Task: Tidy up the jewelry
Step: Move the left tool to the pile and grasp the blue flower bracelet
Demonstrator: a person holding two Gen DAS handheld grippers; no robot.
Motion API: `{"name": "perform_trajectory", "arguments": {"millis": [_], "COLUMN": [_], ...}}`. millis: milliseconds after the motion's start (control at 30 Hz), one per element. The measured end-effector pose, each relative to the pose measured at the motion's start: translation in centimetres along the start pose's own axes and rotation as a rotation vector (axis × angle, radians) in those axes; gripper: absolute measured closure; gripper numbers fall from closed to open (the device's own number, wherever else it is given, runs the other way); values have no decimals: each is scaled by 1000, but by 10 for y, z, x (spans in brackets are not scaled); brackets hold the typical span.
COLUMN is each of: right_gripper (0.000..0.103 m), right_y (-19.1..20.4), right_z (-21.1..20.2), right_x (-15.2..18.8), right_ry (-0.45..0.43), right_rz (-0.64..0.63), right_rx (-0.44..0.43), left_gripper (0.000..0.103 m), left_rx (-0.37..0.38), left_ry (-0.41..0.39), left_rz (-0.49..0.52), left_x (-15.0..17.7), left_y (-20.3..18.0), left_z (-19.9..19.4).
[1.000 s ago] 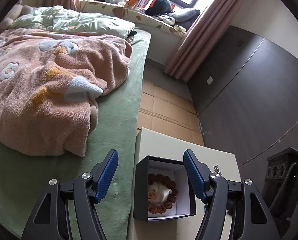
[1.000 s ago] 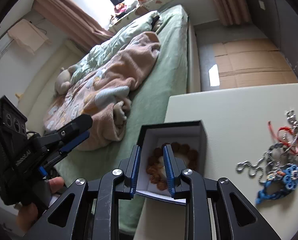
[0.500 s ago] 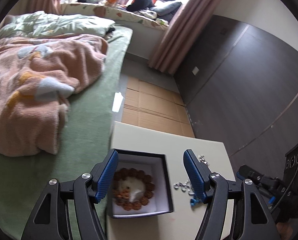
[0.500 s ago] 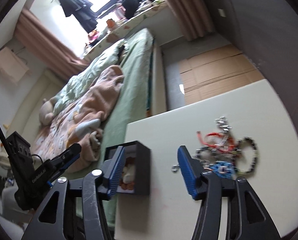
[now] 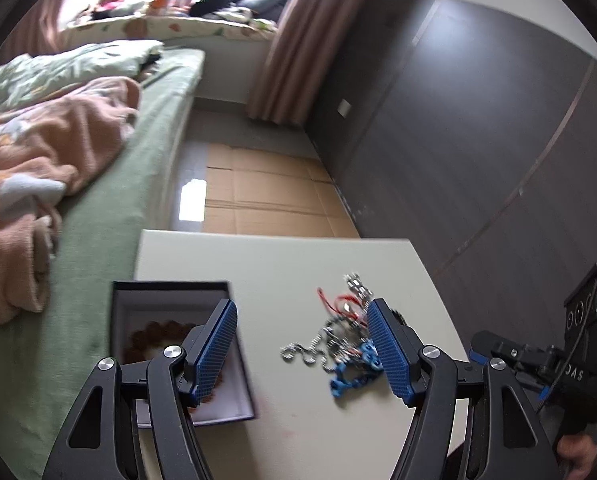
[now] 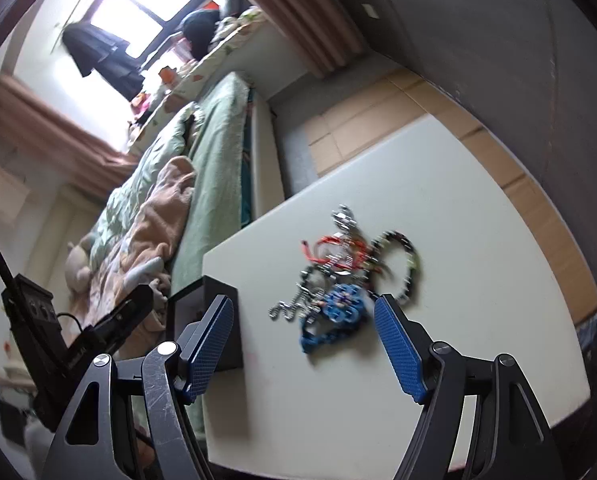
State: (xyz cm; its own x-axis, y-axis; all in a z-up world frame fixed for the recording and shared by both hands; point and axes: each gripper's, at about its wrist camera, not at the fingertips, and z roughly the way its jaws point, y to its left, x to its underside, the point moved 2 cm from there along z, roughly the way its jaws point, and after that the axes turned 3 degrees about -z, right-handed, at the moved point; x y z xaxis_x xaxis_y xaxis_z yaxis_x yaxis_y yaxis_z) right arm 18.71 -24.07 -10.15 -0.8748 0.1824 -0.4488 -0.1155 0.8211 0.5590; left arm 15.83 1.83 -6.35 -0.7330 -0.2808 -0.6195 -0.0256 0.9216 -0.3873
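Observation:
A black jewelry box [image 5: 170, 292] with a white inside sits at the left edge of the pale table [image 5: 282, 256]; a brown bead bracelet [image 5: 154, 330] lies in it. A tangled pile of jewelry [image 5: 338, 340] lies to its right: silver chains, a red cord, a blue flower piece. The pile shows in the right wrist view [image 6: 338, 280] with a dark bead bracelet [image 6: 406, 264]; the box [image 6: 218, 304] is at its left. My left gripper [image 5: 302, 344] is open and empty above the table between box and pile. My right gripper [image 6: 304, 344] is open and empty, just short of the pile.
A bed [image 5: 110, 208] with green sheet and pink blanket runs along the table's left side. A dark wall [image 5: 478, 140] stands to the right. Cardboard sheets [image 5: 266, 200] cover the floor beyond the table's far edge.
My right gripper opened and swung right from over the box to the jewelry pile. My left gripper also swung right, so the box moved to its left finger.

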Motion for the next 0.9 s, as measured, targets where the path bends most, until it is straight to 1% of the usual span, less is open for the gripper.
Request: {"name": "perform_trajectory", "arguments": {"millis": [100,233,333,400,433,467,633,733,900], "right_gripper": [30,30,30,30,30,30,30,30,30], "right_y": [-17,-33,-39,-44,-46,-48,-61,-67,-71], "right_z": [-4,-12,-20,-23,-23,-22,-20,-21,-24], "right_x": [2,-2,-6,-9,-10,-10,-11,-13,-14], "right_ry": [1,-10,-29,-32,-30,-25,-7,-9,-10], "right_rz": [36,75,81,89,89,87,109,116,117], "right_rx": [41,29,39,41,46,52,65,84,88], "left_gripper": [34,42,42,47,51,53,54,61,61], "left_rx": [-3,-12,-34,-46,-48,-52,-83,-104,-136], "left_ry": [26,62,89,116,129,141,193,224,257], "left_rz": [52,122,171,191,198,205,258,278,291], "left_x": [9,21,31,38,41,43,59,67,74], "left_y": [-16,-36,-46,-50,-51,-53,-59,-59,-57], "left_z": [10,25,38,49,53,57,76,88,104]}}
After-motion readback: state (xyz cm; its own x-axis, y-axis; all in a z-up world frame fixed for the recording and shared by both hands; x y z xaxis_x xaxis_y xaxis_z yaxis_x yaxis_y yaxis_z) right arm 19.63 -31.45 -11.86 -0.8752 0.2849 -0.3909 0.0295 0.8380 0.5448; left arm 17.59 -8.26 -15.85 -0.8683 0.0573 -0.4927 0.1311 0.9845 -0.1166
